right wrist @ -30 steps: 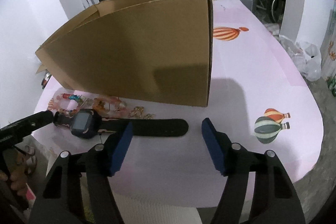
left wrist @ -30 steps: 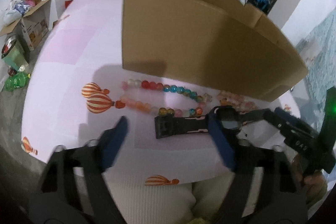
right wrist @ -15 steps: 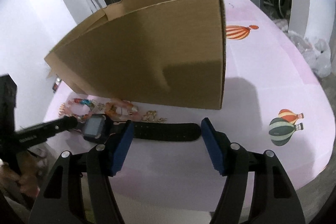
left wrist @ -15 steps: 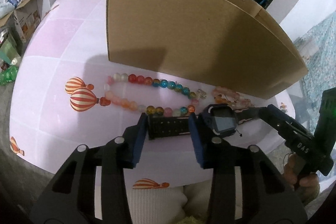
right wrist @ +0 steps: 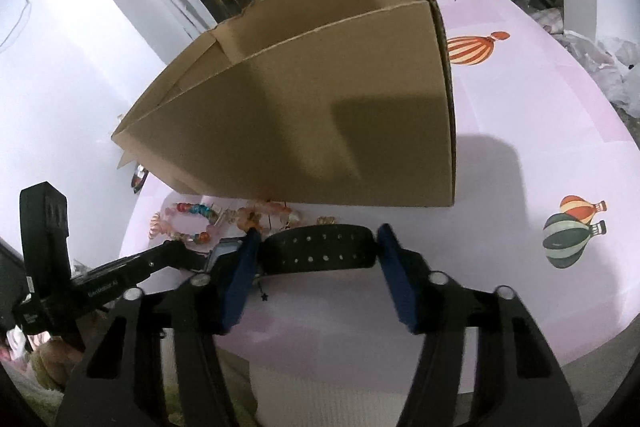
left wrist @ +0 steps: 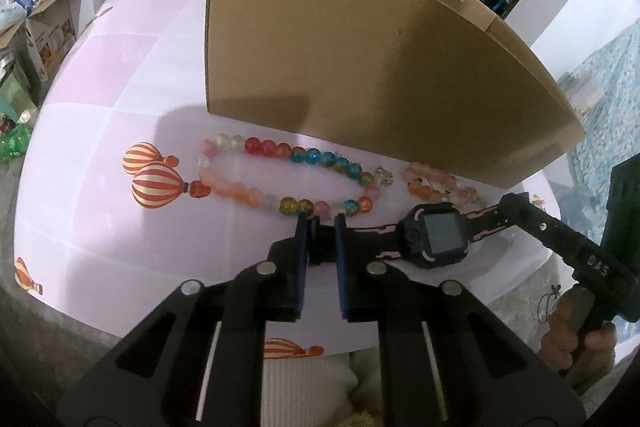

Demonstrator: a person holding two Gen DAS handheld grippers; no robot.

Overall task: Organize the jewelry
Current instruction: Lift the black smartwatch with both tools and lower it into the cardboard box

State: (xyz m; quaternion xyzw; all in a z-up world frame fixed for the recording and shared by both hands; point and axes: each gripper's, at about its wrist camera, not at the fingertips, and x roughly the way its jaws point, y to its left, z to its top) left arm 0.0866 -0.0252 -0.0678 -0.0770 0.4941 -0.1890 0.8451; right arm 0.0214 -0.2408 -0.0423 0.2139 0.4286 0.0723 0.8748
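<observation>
Black watch (left wrist: 438,241) strap ends hidden | left gripper (left wrist: 321,227) closing, grasping strap | right gripper (right wrist: 316,247) closing around strap

I am closing my left gripper (left wrist: 321,223), its blue pads narrowing in on the watch strap (left wrist: 320,247) lying between them, the tool tilting steeply downward. I am also closing my right gripper (right wrist: 316,241), its blue fingers (right wrist: 394,275) flanking the strap's perforated end, which is sitting in the gap. My right hand (left wrist: 576,343) is wrapping around that gripper's black handle at the table edge.
</observation>
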